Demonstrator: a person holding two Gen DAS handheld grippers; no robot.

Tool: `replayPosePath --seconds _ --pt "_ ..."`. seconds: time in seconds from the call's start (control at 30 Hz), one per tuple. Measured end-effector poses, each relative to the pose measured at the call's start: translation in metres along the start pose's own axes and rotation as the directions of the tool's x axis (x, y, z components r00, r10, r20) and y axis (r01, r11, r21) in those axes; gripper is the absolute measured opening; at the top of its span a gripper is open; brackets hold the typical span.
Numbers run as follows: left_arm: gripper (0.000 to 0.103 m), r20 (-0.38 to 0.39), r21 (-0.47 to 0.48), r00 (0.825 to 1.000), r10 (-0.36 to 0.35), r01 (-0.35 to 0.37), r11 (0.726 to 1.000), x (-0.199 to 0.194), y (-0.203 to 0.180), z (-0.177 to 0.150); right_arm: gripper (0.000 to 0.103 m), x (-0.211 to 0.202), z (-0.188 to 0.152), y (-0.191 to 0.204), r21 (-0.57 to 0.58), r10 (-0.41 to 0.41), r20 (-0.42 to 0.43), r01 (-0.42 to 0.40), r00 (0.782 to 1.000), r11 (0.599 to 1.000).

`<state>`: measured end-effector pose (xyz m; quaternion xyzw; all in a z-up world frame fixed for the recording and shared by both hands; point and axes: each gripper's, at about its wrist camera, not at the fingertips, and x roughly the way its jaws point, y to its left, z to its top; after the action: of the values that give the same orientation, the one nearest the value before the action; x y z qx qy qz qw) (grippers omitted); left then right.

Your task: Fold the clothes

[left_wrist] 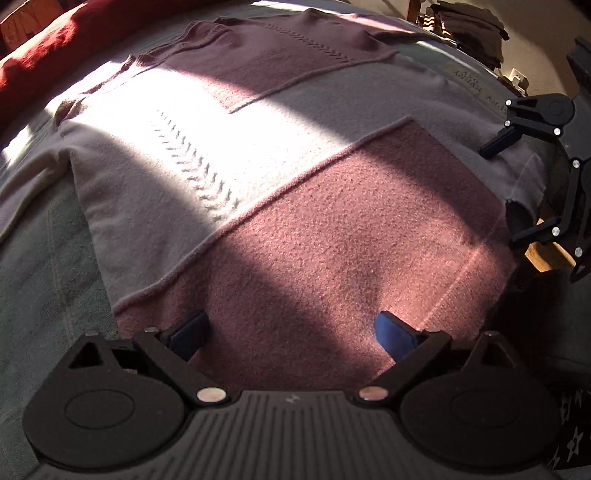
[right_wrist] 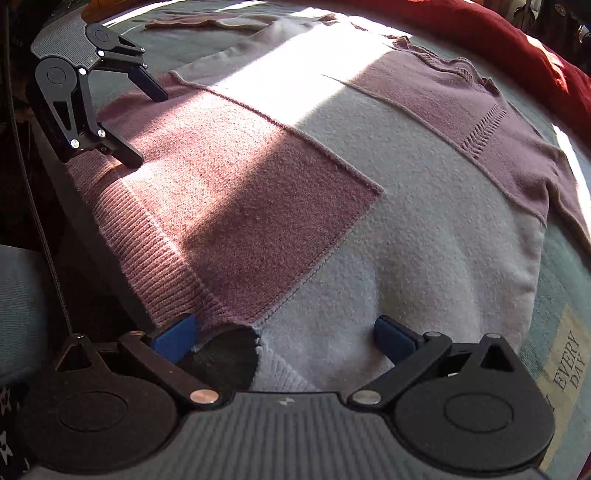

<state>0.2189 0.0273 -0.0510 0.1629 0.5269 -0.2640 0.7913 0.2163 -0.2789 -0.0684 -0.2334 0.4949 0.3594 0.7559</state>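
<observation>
A knitted sweater (left_wrist: 258,166) in pink, off-white and mauve blocks lies flat on the bed, with its ribbed hem (right_wrist: 147,258) at the near edge. My left gripper (left_wrist: 291,332) is open, its blue pads spread over the pink panel by the hem. In the right wrist view the left gripper (right_wrist: 144,127) stands at the far left corner of the hem, its tips down on the knit. My right gripper (right_wrist: 286,336) is open and straddles the hem where the pink meets the off-white. Here the edge is curled up a little. The left wrist view shows the right gripper (left_wrist: 511,184) at the sweater's right edge.
The grey-green bed cover (left_wrist: 44,258) carries a printed "EVERY DAY" patch (right_wrist: 565,362). A red blanket (right_wrist: 517,44) runs along the far side of the bed. Folded dark clothes (left_wrist: 469,29) are stacked beyond the bed. Another small garment (right_wrist: 192,22) lies at the far end.
</observation>
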Motion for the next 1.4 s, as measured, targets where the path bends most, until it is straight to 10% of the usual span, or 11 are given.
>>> replayPosePath --seconds 0.1,0.4,0.67,1.03,1.4 --pt "0.097 0.031 -0.017 0.999 0.010 -0.010 1.000 -0.013 0.002 0.012 0.103 -0.014 -0.001 -0.009 0.003 -0.019 -0.035 0.020 0.999 1.000" --pt "0.097 0.273 -0.004 0.961 0.038 -0.038 0.999 0.030 0.036 0.126 0.103 0.020 0.086 -0.091 0.142 -0.177 0.228 0.147 0.957 0.979" --pt "0.101 0.202 -0.222 0.979 0.023 0.023 0.975 0.058 0.080 0.109 0.103 0.044 0.073 -0.135 0.323 -0.115 0.237 0.033 0.965 0.946" --pt "0.102 0.104 -0.434 0.984 0.148 -0.089 0.897 0.046 0.071 0.119 0.103 0.034 0.068 -0.128 0.270 -0.117 0.219 0.055 0.969 0.961" --pt "0.102 0.382 -0.345 0.924 -0.024 0.167 0.924 0.066 0.129 0.200 0.103 0.039 0.155 -0.139 0.132 0.015 0.397 -0.073 0.918 0.989"
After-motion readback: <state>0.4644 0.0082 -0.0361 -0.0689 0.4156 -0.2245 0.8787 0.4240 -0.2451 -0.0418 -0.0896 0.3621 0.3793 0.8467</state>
